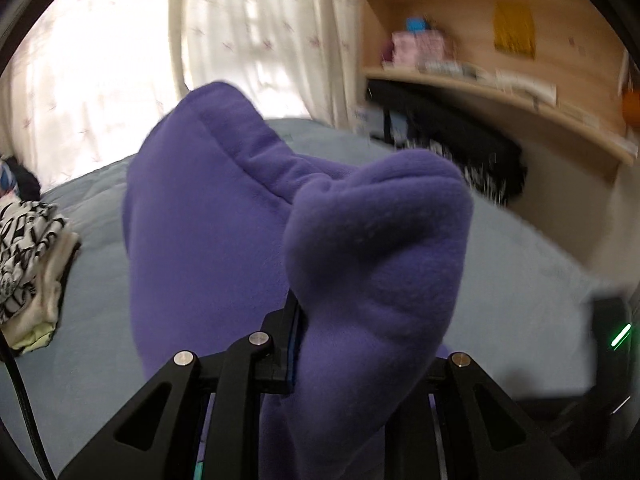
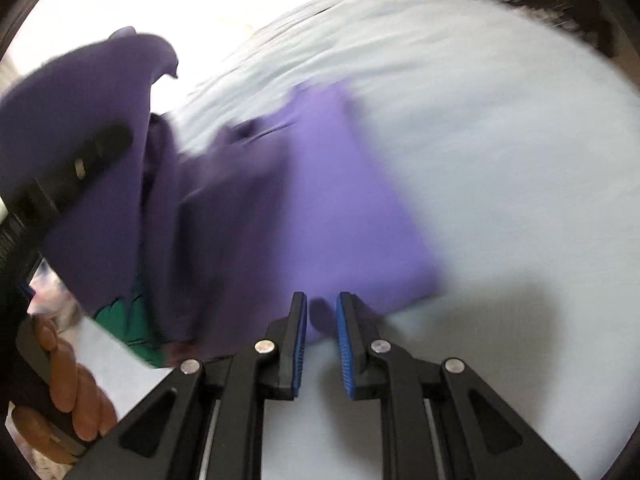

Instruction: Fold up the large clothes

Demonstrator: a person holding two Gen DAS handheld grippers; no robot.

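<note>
A purple fleece garment (image 1: 240, 216) hangs bunched over my left gripper (image 1: 298, 312), which is shut on its fabric and holds it above the pale blue bed (image 1: 520, 280). The right finger is hidden under the cloth. In the right wrist view the same garment (image 2: 328, 200) lies partly on the bed (image 2: 500, 160) and rises to the left, where the left gripper (image 2: 68, 176) holds it. My right gripper (image 2: 321, 308) is open and empty, its blue pads just at the garment's near edge.
A pile of folded patterned clothes (image 1: 28, 252) lies at the bed's left edge. Curtains (image 1: 200, 32) hang behind the bed. Wooden shelves (image 1: 500, 60) and a dark object (image 1: 460, 144) stand at the right. A green cloth (image 2: 132, 320) shows under the garment.
</note>
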